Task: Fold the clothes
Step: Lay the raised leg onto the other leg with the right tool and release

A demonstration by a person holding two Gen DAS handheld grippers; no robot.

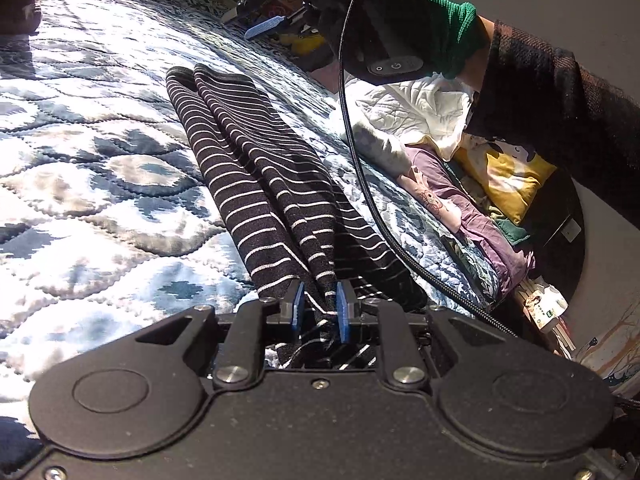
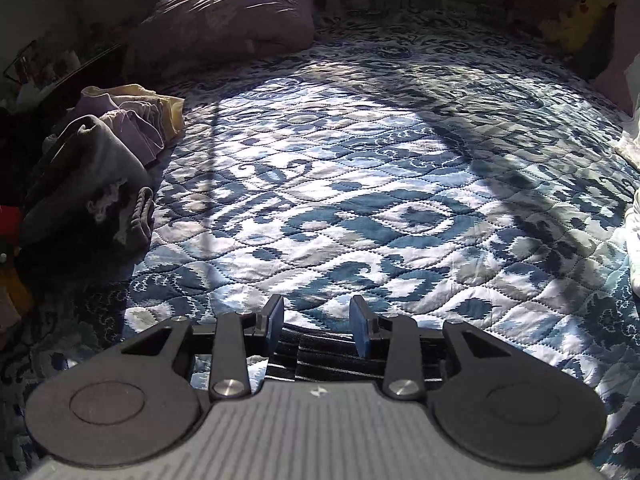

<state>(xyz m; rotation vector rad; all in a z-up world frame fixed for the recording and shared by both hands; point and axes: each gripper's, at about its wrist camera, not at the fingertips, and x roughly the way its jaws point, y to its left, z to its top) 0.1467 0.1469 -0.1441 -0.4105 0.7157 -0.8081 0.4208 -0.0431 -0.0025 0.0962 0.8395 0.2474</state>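
Note:
A black garment with thin white stripes (image 1: pixel 256 168) lies in long folds on the quilted bed. Its near end is bunched between the blue pads of my left gripper (image 1: pixel 320 306), which is shut on it. My right gripper (image 1: pixel 266 26), held by a hand in a green glove (image 1: pixel 444 32), hovers above and beyond the garment's far end. In the right wrist view the right gripper (image 2: pixel 318 320) is open, and a strip of the striped garment (image 2: pixel 320 350) shows just below its fingers, not clamped.
The blue-and-white quilt (image 2: pixel 360 184) covers the bed. A heap of grey, purple and yellow clothes (image 2: pixel 108 148) lies at one side, with a purple pillow (image 2: pixel 224 16) behind. White, purple and yellow clothes (image 1: pixel 440 148) pile up along the other edge. A black cable (image 1: pixel 360 168) crosses there.

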